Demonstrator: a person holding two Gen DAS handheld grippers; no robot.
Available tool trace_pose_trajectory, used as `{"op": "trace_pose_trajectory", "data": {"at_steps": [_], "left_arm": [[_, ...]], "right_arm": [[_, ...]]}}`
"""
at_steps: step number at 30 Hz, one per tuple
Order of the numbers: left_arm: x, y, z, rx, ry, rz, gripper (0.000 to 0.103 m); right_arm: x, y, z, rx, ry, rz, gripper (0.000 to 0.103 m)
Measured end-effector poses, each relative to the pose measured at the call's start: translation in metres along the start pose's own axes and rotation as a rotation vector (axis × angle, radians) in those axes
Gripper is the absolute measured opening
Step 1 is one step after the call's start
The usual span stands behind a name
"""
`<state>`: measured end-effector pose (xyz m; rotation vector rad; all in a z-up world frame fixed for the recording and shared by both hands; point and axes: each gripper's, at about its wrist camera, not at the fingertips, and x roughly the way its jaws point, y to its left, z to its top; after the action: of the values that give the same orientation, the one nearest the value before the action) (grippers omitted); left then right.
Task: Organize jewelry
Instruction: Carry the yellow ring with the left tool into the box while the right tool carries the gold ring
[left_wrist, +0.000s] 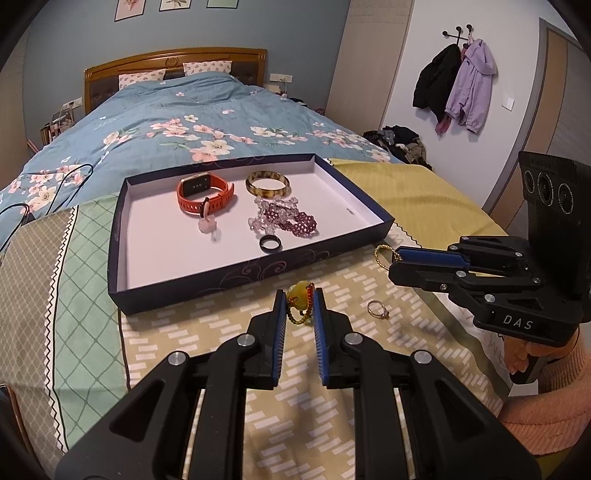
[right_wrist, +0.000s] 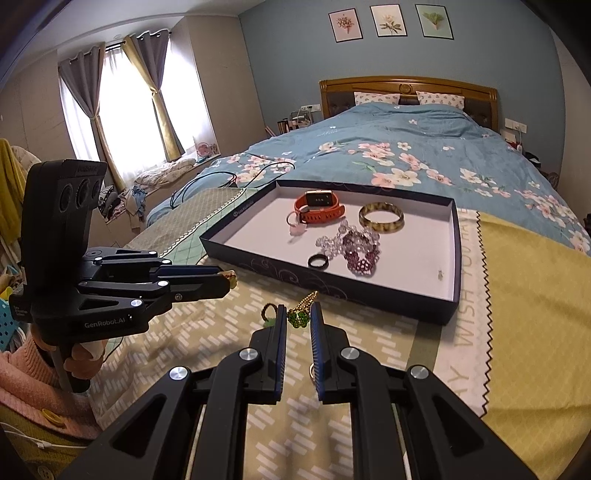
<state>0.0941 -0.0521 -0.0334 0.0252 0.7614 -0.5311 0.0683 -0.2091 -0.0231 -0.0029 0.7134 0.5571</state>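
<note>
Between the fingertips of the left gripper (left_wrist: 300, 301) sits a yellow pendant (left_wrist: 298, 295) on a loop of small dark and orange beads; the pads appear clenched on it, though whether it is lifted off the patterned cloth (left_wrist: 221, 332) or resting on it is hard to tell. Held by the right gripper (right_wrist: 298, 316) is a green bead charm (right_wrist: 297, 318) with a gold ball chain (right_wrist: 308, 298) trailing ahead of the tips, the blue pads pinching the charm from both sides. Both pieces look light, limp and a little slippery: the chains will droop and swing, so the firm lump (pendant or charm) is the better place to grip, not the strand. Just right of the left fingertips a thin silver ring (left_wrist: 377, 308) lies on the cloth; it is tiny and hard, and would likely need pinching across its band. Beyond both grippers stands the dark blue tray (left_wrist: 184, 291), holding a black ring (left_wrist: 270, 244) at its near side, a heap of purple and clear beads (left_wrist: 286, 218), then an orange watch (left_wrist: 205, 194) and a mottled bangle (left_wrist: 268, 183) farther back. Behind the tray lies the bed with a floral quilt (left_wrist: 184, 118).
</note>
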Motion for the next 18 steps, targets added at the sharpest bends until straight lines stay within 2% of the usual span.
{"op": "trace_pose_trajectory", "data": {"at_steps": [18], "left_arm": [[-0.005,0.004,0.014,0.004,-0.036,0.03,0.015]], "right_arm": [[0.005,-0.002,0.021,-0.028,-0.028,0.002,0.011]]}}
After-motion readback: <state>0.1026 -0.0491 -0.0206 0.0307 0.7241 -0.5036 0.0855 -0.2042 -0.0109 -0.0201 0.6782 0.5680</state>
